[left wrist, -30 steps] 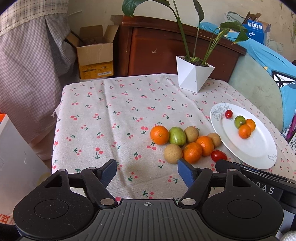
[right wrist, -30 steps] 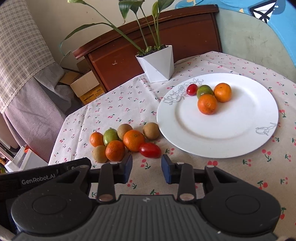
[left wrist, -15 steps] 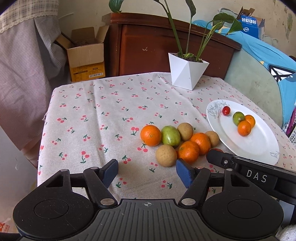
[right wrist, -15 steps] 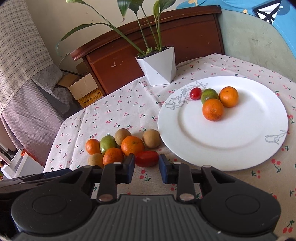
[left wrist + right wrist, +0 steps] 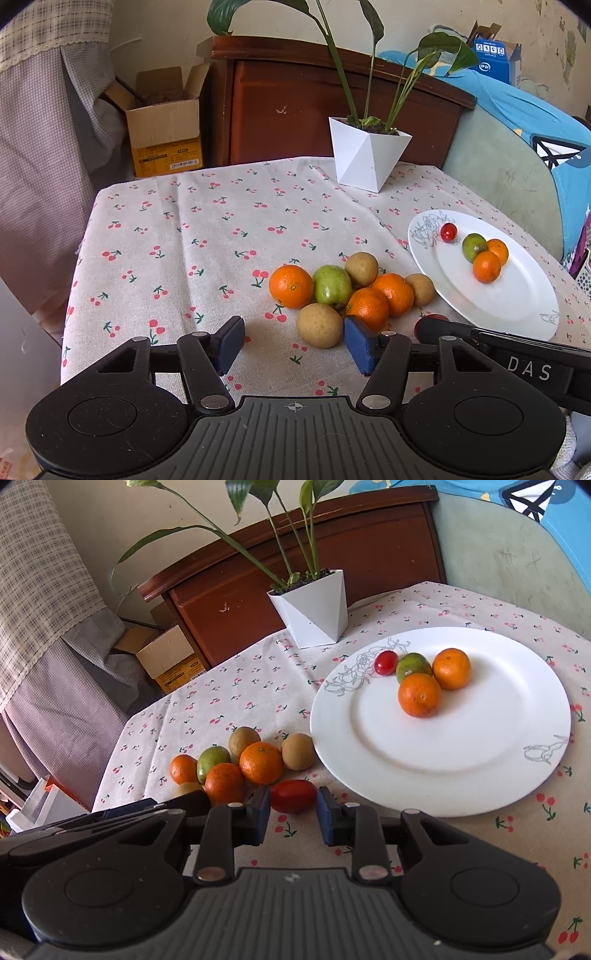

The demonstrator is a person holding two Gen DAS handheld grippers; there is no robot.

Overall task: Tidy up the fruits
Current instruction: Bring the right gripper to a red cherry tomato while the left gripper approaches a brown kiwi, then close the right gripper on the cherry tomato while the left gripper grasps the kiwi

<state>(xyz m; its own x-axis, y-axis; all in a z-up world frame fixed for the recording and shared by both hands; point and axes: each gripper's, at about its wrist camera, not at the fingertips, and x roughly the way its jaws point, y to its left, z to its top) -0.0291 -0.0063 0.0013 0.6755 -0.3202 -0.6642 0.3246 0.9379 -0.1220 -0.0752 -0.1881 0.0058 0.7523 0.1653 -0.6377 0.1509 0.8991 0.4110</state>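
Right hand-held gripper – "DAS" on its body – clenched on red tomato. Left hand-held gripper released, jaws just narrowing, brown fruit at 12 o'clock between its tips.

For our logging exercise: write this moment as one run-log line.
left gripper: open, jaws just closing, brown fruit between tips, ungripped | right gripper: shut on red tomato | plate: partly filled
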